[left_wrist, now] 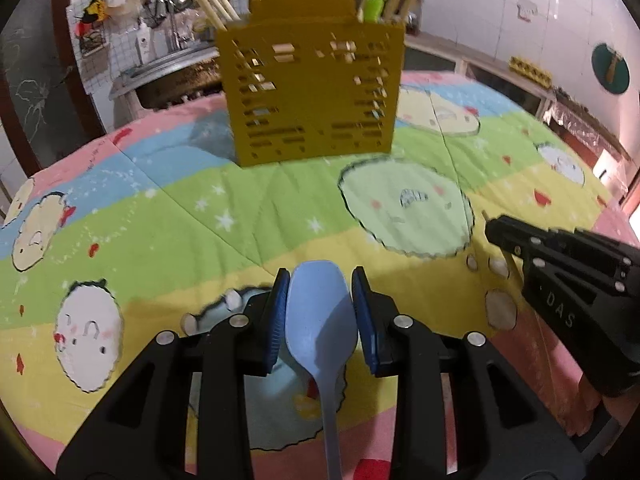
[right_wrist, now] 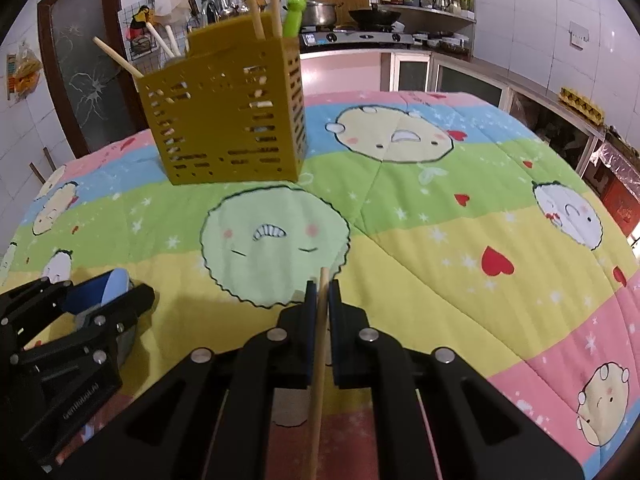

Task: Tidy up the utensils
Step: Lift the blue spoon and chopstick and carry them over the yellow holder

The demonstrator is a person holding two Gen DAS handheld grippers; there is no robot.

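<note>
A pale blue plastic spoon lies bowl-forward between the blue pads of my left gripper, which is shut on the bowl's edges a little above the quilt. In the right wrist view the same left gripper shows at lower left with the spoon in it. My right gripper is shut on a wooden chopstick that pokes up past its fingertips. It also appears in the left wrist view as the right gripper. A slotted yellow utensil holder stands upright beyond both grippers.
The holder has several wooden chopsticks and a green-topped utensil standing in it. A colourful cartoon quilt covers the table. Behind it run a kitchen counter with a stove, shelves and a cracked glass door.
</note>
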